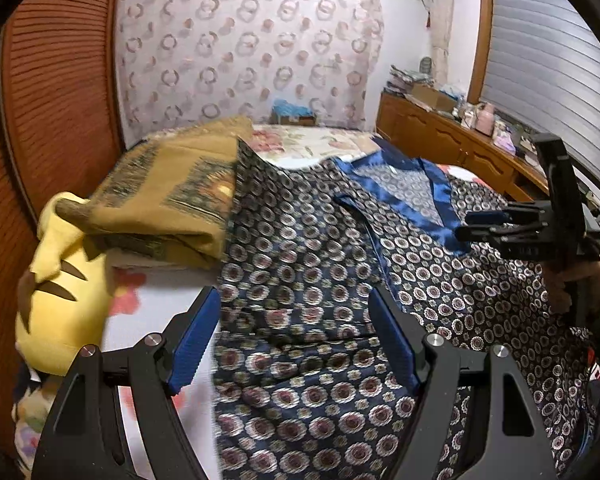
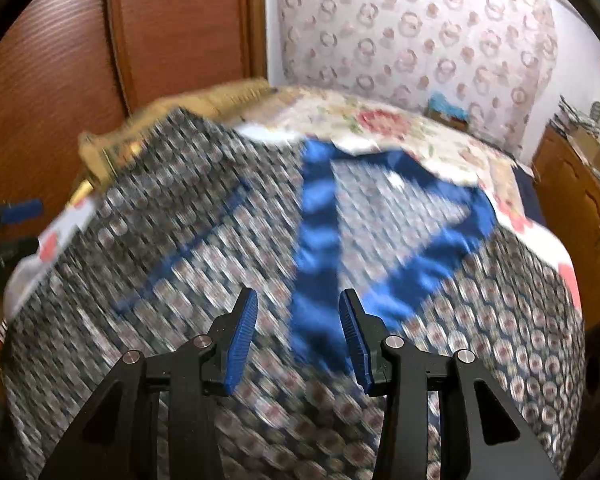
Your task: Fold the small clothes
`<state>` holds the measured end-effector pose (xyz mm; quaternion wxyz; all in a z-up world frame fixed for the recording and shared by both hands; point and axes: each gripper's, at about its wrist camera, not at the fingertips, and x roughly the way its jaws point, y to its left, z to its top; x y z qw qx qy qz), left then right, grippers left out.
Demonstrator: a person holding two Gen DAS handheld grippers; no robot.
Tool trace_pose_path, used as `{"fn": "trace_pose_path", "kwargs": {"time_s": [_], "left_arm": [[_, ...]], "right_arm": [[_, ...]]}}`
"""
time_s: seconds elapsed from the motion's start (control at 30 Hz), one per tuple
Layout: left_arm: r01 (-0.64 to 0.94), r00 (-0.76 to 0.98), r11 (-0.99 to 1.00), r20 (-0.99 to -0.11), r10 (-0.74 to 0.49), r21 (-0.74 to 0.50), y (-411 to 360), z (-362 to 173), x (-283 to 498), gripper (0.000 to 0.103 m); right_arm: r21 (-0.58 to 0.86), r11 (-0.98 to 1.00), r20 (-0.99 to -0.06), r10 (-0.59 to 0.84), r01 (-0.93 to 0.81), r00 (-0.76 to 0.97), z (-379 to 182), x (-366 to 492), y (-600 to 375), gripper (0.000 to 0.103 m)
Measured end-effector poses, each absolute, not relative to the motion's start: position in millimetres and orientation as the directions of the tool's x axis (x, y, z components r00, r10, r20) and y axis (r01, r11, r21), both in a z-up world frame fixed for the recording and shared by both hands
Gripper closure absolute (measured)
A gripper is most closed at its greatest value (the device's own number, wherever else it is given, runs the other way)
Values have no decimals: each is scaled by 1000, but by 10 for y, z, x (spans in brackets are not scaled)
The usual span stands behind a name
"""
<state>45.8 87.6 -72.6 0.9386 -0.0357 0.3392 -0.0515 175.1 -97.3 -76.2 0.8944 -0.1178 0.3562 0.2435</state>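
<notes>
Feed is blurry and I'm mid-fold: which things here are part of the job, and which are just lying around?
Job:
- patterned garment with blue satin collar, spread on the bed
- left gripper, jaws open
- right gripper, jaws open

Lying about:
- folded mustard blanket
- yellow cloth
- floral bedsheet
- cluttered wooden dresser

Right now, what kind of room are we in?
Most likely a bedroom: a bed with a flowery sheet, a wooden wardrobe beside it, and a low wooden cabinet under the window.
</notes>
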Motion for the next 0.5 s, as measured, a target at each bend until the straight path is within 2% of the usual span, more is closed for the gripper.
{"fn": "trace_pose_path", "kwargs": {"time_s": [0.23,0.4,0.5], "left_arm": [[99,713,991,-688,-134,-90,689,-891,653,26],[116,702,990,-698,-142,-85,613,-878,707,26],[126,699,989,-700,-147,-82,566,-871,718,26]], "right_arm": [[-52,877,-749,282,-477,600,-973,1856,-1060,58],[-58,883,-749,270,-465,605,-993,1846,-1078,50],[-44,888,-755,270,-457,597,-1003,1802,-1163,49]]}}
